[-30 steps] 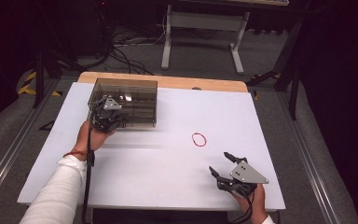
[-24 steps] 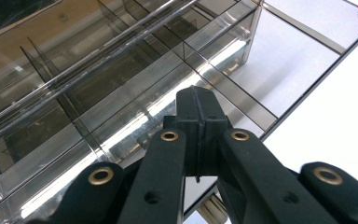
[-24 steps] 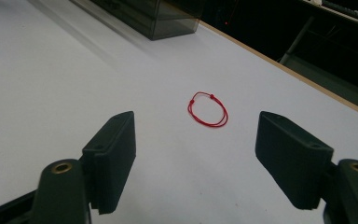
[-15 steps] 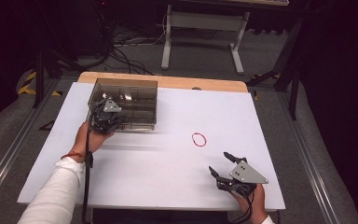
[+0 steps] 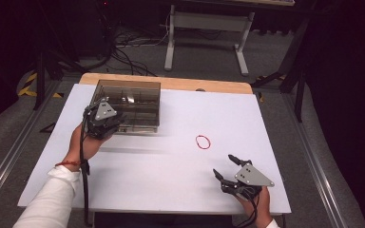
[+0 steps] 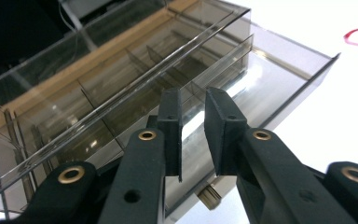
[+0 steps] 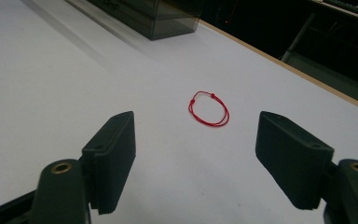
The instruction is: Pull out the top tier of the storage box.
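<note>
A: Since the earlier frame the left gripper (image 5: 108, 124) has drawn back a little from the smoky clear box (image 5: 128, 105), toward the person's side of the table (image 5: 171, 190), and its jaws have just been opening.

B: Anything between them?

A: No. In the left gripper view a narrow gap shows between the two black fingers (image 6: 223, 126), with nothing pinched; the box's pulled-out drawer (image 6: 279, 79) lies just past the tips, its small knob (image 6: 210, 197) below them.

B: And the other hand?

A: The right gripper (image 5: 224, 167) hasn't shifted. It sits at about five o'clock on the table, jaws spread wide and empty.

B: Where's the red string loop (image 5: 203, 141)?

A: Flat on the white surface, right of centre, at roughly eleven o'clock from the right gripper and well apart from it. In the right gripper view the loop lies straight ahead between the open jaws, farther out. The box stands at ten o'clock on the table.
</note>
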